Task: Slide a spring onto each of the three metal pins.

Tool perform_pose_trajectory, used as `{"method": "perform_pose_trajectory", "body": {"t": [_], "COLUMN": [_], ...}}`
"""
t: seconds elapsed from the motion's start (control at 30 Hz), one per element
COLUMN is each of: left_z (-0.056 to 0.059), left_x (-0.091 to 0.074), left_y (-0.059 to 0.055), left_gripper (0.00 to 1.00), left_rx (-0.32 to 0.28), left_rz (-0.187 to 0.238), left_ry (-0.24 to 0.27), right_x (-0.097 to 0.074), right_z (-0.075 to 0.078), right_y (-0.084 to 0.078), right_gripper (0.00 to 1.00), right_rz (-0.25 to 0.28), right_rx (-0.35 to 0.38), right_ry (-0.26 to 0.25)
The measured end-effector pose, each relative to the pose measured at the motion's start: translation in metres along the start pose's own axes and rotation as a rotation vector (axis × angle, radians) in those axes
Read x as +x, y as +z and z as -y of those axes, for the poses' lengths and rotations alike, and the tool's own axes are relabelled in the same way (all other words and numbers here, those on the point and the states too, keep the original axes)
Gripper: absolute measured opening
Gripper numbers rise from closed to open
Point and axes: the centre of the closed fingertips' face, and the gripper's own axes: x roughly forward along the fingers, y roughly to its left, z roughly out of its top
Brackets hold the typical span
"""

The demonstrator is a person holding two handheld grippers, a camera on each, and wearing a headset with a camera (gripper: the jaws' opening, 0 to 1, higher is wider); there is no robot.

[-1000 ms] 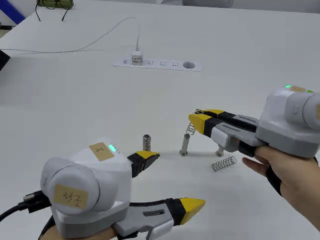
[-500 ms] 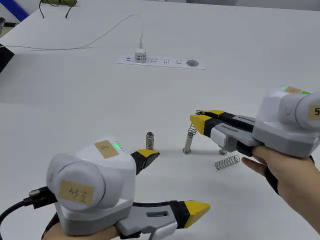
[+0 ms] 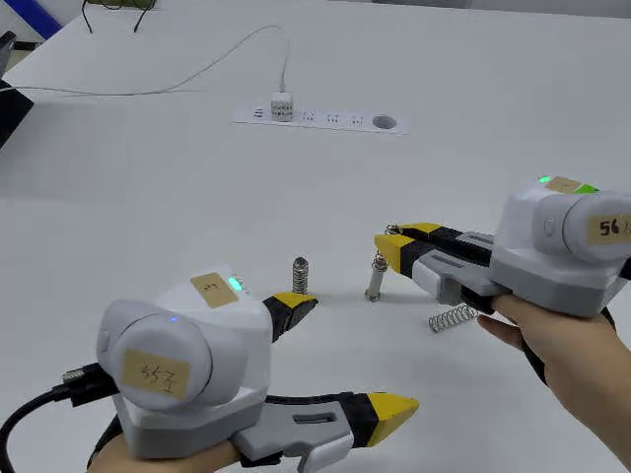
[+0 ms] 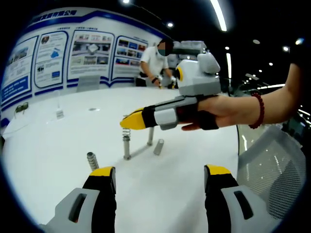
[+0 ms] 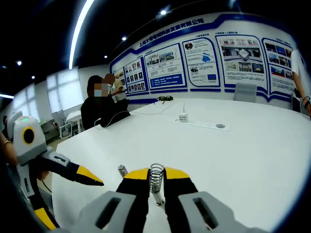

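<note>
My right gripper (image 3: 386,244) is shut on a spring (image 5: 156,178), holding it upright on the top of the middle metal pin (image 3: 375,284). To the left stands another pin wearing a spring (image 3: 301,274). A loose spring (image 3: 454,317) lies on the white table under the right gripper's body. In the left gripper view a further pin (image 4: 150,136) stands behind the middle pin (image 4: 126,145). My left gripper (image 3: 345,360) hovers open and empty near the table's front, its upper jaw just short of the sprung pin (image 4: 92,160).
A white power strip (image 3: 320,119) with a plugged-in charger and its cable lies at the back of the table (image 3: 148,197). A black object pokes in at the far left edge. People stand beyond the table in both gripper views.
My right gripper has sunk slightly, bringing the spring lower onto the middle pin. The left gripper stays open in about the same place. The head camera has shifted a little.
</note>
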Motion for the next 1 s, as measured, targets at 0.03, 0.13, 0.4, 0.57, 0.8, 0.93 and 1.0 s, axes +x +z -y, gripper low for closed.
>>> {"method": "perform_pose_trajectory", "body": {"t": [0.03, 0.13, 0.4, 0.57, 0.8, 0.93, 1.0], "left_z": [0.0, -0.001, 0.001, 0.0, 0.002, 0.002, 0.002], "left_x": [0.0, 0.0, 0.0, 0.0, 0.001, 0.001, 0.0], "left_y": [0.0, -0.001, -0.002, -0.003, -0.002, -0.002, -0.002], "left_gripper": [0.75, 0.75, 0.75, 0.74, 0.74, 0.74, 0.73], "left_rx": [0.0, 0.0, 0.0, -0.004, -0.006, -0.007, -0.009], "left_rz": [-0.001, -0.004, -0.008, -0.013, -0.01, -0.006, -0.009], "left_ry": [0.0, 0.002, -0.002, -0.001, -0.004, -0.005, -0.004], "right_x": [0.001, 0.001, 0.002, 0.004, 0.006, 0.007, 0.008], "right_z": [0.0, -0.001, -0.004, -0.003, -0.005, -0.004, -0.004], "right_y": [0.0, 0.0, -0.011, -0.012, -0.021, -0.025, -0.027], "right_gripper": [0.12, 0.12, 0.12, 0.12, 0.12, 0.12, 0.12], "right_rz": [-0.001, -0.008, -0.052, -0.055, -0.09, -0.102, -0.109], "right_rx": [-0.012, -0.028, -0.086, -0.085, -0.099, -0.101, -0.094], "right_ry": [-0.002, 0.0, -0.005, -0.004, -0.004, -0.003, -0.004]}}
